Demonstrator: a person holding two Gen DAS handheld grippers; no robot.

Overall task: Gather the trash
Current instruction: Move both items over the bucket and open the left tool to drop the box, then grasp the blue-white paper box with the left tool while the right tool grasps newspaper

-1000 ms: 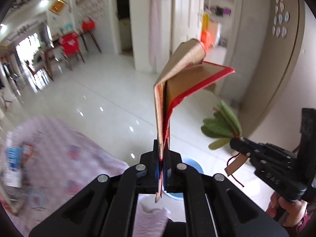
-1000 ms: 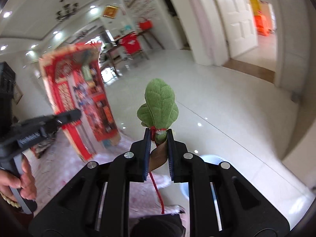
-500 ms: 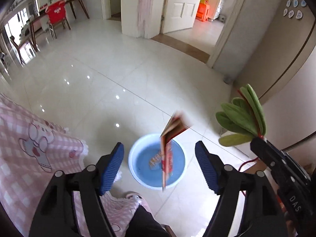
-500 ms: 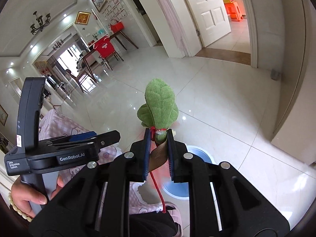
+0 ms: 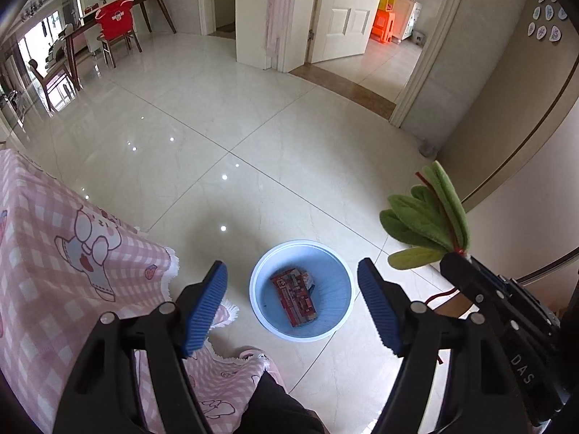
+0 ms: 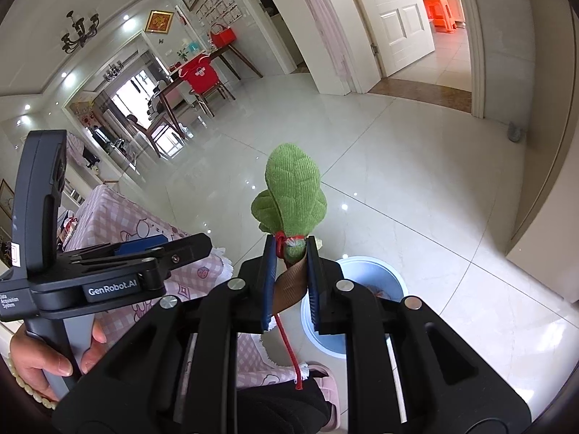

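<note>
My left gripper [image 5: 290, 266] hangs open above a light blue bin [image 5: 334, 285] on the floor, with nothing between its blue pads. A red printed box [image 5: 295, 296] lies flat on the bottom of the bin. My right gripper [image 6: 289, 249] is shut on a green felt leaf ornament [image 6: 293, 188]; its brown ribbon and red string trail down between the fingers. In the left wrist view the ornament [image 5: 423, 217] and the right gripper [image 5: 457, 266] sit to the right of the bin. In the right wrist view the bin [image 6: 376, 271] is partly hidden behind the fingers.
A table with a pink checked cloth [image 5: 72, 253] stands to the left of the bin. A person's hand [image 6: 39, 361] holds the left gripper [image 6: 173, 249]. A dark trouser leg [image 5: 278, 408] and a pink slipper [image 6: 325, 379] are near the bin. Glossy tiled floor stretches towards the doorways.
The left gripper opened and let go of the red box, which fell into the blue bin. Both grippers sank and tilted down towards the bin. The right still holds the leaf ornament.
</note>
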